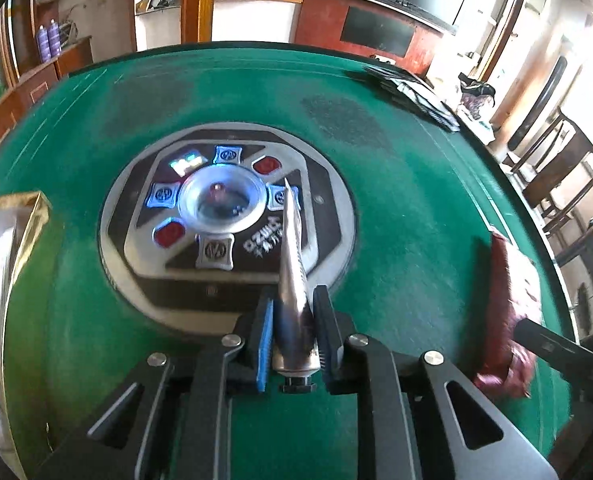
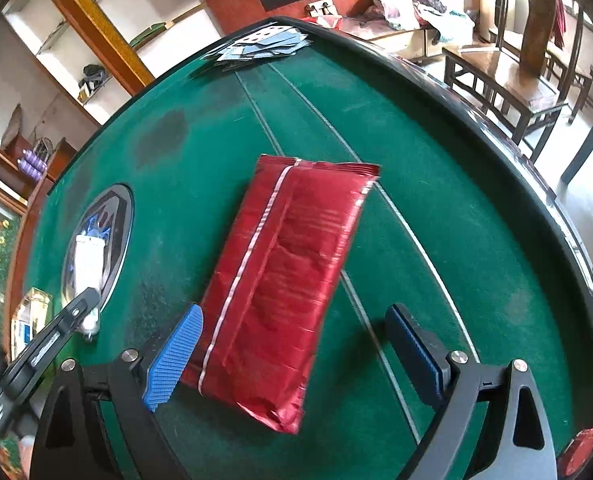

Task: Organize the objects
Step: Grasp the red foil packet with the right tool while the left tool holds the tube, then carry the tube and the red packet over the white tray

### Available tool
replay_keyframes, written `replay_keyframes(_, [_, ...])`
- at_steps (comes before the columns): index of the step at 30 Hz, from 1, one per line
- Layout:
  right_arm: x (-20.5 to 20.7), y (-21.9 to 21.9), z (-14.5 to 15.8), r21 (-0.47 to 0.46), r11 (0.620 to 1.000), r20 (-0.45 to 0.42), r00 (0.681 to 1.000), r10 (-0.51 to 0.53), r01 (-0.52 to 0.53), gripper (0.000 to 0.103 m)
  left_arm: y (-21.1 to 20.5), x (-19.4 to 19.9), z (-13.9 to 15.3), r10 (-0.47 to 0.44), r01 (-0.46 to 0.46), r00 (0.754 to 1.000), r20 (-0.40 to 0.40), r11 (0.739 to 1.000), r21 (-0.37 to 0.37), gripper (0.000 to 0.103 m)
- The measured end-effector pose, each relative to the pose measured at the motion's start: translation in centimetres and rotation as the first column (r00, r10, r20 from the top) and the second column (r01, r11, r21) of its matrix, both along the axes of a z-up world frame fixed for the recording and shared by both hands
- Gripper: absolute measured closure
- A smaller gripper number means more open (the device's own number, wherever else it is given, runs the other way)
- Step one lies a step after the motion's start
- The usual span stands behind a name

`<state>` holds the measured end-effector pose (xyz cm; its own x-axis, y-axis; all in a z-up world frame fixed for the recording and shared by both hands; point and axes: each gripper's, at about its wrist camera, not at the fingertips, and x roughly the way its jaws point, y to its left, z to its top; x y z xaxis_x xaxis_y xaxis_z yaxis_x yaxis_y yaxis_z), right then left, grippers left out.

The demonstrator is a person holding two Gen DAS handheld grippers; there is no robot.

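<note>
My left gripper [image 1: 292, 300] is shut on a silver squeeze tube [image 1: 292, 280]. The tube's crimped end points forward over the table's centre panel, and its cap sits back between the jaws. From the right wrist view the same tube [image 2: 89, 264] looks white, held by the left gripper [image 2: 74, 314] at the left edge. A red foil packet [image 2: 284, 272] lies flat on the green felt table [image 2: 456, 240]. My right gripper [image 2: 296, 316] stands open around its near end, with the left blue pad [image 2: 174, 354] close beside the packet's edge. In the left wrist view the packet [image 1: 504, 300] lies at the right.
A round control panel [image 1: 216, 208] with lit buttons and a clear dome sits in the table's middle. A gold-rimmed paper bag [image 1: 12, 240] stands at the left. Scattered playing cards [image 2: 264, 44] lie at the far edge. Wooden chairs [image 2: 508, 80] stand beyond the table's right rim.
</note>
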<state>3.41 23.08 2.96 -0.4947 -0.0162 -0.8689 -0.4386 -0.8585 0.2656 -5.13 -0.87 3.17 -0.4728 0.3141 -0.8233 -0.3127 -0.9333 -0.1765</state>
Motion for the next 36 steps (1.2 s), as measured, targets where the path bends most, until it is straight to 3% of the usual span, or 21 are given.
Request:
replay_keyframes(6, [-1.9,-2.8,-0.4,0.172,0.984,0.047,0.998,0.034,-0.041,0.01,-0.1,1.5,0.6,-0.012,0.012,1.0,0.001,0.999,0.03,0.085])
replay_keyframes(11, [-2.0,-4.5,-0.7,0.294,0.953,0.056,0.997,0.056,-0.07,0.02,-0.4,3.2,1.5,-0.023,0.024,0.999,-0.022,0.999,0.044,0.085])
replay_keyframes(14, [-1.8,-4.7,-0.6,0.293,0.953,0.036,0.997,0.074,-0.082,0.034,-0.7,4.2,2.1,-0.023,0.025,0.999,-0.048,0.999,0.039,0.085])
replay_keyframes(20, [-0.4,-4.4,-0.1,0.232,0.968,0.001,0.995,0.102,-0.1,0.047,-2.0,6.0,3.0,-0.014,0.018,0.998,-0.067,0.998,0.064,0.085])
replay_keyframes(36, [3.7,-6.1,0.7,0.09,0.987,-0.034,0.99,0.135,-0.131,0.051,-6.1,11.4,5.2,0.026,-0.014,0.993,-0.118,0.994,0.106,0.085])
